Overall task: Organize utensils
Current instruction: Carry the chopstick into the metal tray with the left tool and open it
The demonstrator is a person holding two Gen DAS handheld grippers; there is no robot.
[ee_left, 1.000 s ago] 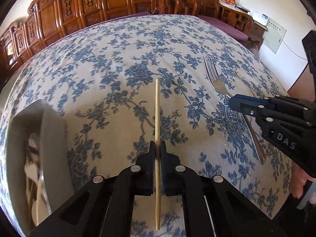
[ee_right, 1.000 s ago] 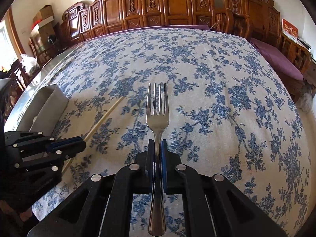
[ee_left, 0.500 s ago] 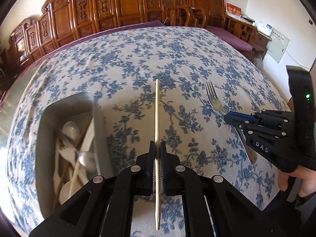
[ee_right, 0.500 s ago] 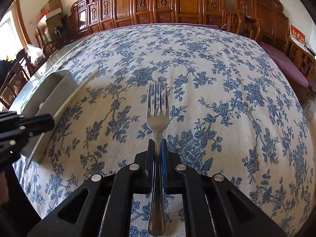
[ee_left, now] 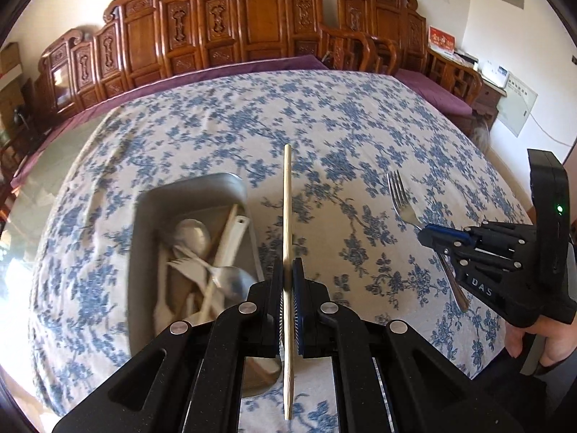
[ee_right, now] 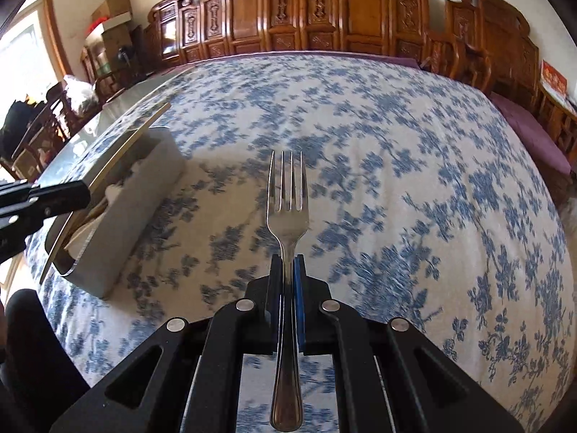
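Carved wooden chairs [ee_left: 252, 32] line a pale wall [ee_left: 465, 0] (daylight enters a window [ee_right: 21, 61] at left); purple cushions [ee_right: 533, 133].

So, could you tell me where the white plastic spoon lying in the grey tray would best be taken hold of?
Probably by its long white handle, coming from above: the white plastic spoon slants up against the grey metal tray's far wall, while its lower end is buried among the other cutlery.

A shiny steel fork [ee_right: 287, 213], a pale matt wooden chopstick [ee_left: 287, 216], a dull grey metal tray [ee_left: 144, 238] holding glossy white plastic and polished metal spoons; floral woven cloth [ee_left: 360, 137] covers the bench, with carved varnished wood chairs [ee_left: 252, 32] behind.
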